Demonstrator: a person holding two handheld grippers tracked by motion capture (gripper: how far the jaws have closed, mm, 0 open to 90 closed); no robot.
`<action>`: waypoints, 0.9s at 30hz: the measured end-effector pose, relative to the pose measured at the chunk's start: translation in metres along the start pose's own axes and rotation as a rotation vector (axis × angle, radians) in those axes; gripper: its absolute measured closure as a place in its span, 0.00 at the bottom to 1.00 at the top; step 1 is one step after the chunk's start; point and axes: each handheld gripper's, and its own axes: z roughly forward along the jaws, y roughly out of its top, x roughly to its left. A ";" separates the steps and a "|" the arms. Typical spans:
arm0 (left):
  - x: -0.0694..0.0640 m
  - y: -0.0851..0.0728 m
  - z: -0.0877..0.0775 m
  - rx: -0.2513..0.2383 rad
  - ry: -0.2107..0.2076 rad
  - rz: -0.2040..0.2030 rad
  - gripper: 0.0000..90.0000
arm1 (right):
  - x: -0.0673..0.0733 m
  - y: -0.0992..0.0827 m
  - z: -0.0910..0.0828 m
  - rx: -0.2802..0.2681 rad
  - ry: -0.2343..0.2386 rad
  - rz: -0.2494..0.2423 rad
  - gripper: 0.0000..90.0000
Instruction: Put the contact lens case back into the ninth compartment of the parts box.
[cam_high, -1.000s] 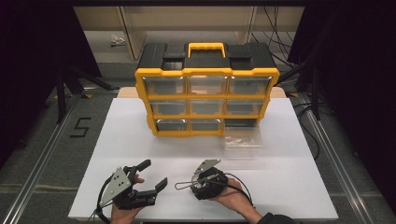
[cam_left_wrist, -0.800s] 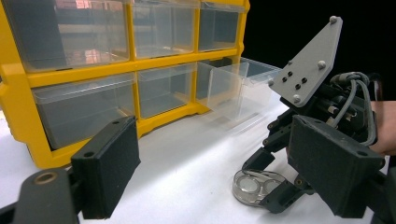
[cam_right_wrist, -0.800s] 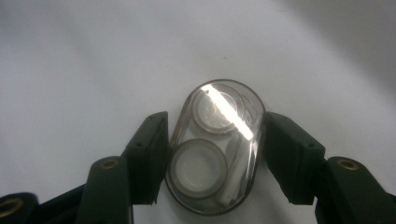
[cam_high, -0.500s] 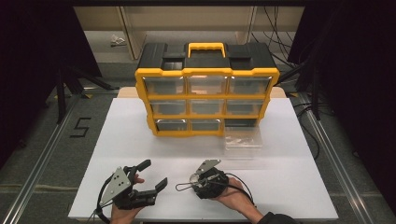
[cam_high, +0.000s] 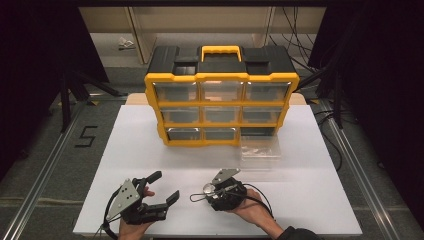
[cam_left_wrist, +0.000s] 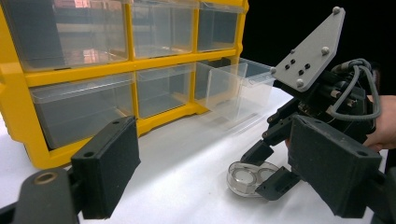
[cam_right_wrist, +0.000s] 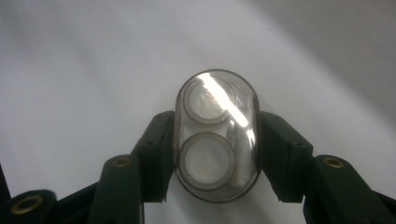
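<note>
Nearest the viewer, at the front edge of the white surface (cam_high: 125, 150), a person holds two grippers. The right gripper (cam_right_wrist: 215, 154) points down at the surface, and its fingers have just closed onto a small clear oval case (cam_right_wrist: 216, 147) with two round discs inside, pads pressing its two long sides. In the right gripper view the case's long axis runs from 6 o'clock to 12 o'clock, straight out between the fingers, so the grip crosses the narrow width (the firmer way to hold it, as I judge). In the left gripper view the case appears to rest on the surface. In the high view the case (cam_high: 208, 189) lies at about 9 o'clock from the right hand (cam_high: 250, 210), toward the left gripper (cam_high: 159, 187). The left gripper sits nearby at about 9 o'clock from the case, its fingers spread wide with nothing between them, so the right hand is plainly the one on the job. Farther back, at about 1 o'clock from the case, a clear loose drawer (cam_high: 260, 150) stands on the surface. Directly behind it stands a yellow and black organiser cabinet (cam_high: 222, 76), its lower right slot open. Any carry to that drawer would run away from the person, toward 1 o'clock.
</note>
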 end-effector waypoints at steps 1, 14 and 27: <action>0.000 0.000 0.000 0.000 0.000 0.000 0.18 | 0.000 0.000 -0.001 -0.002 0.000 0.003 0.55; 0.000 0.000 0.000 0.000 0.002 -0.003 0.18 | -0.006 0.003 -0.010 -0.045 0.004 0.009 0.55; 0.000 0.000 0.000 -0.003 0.000 -0.005 0.18 | -0.009 0.006 -0.018 -0.083 0.004 0.016 0.55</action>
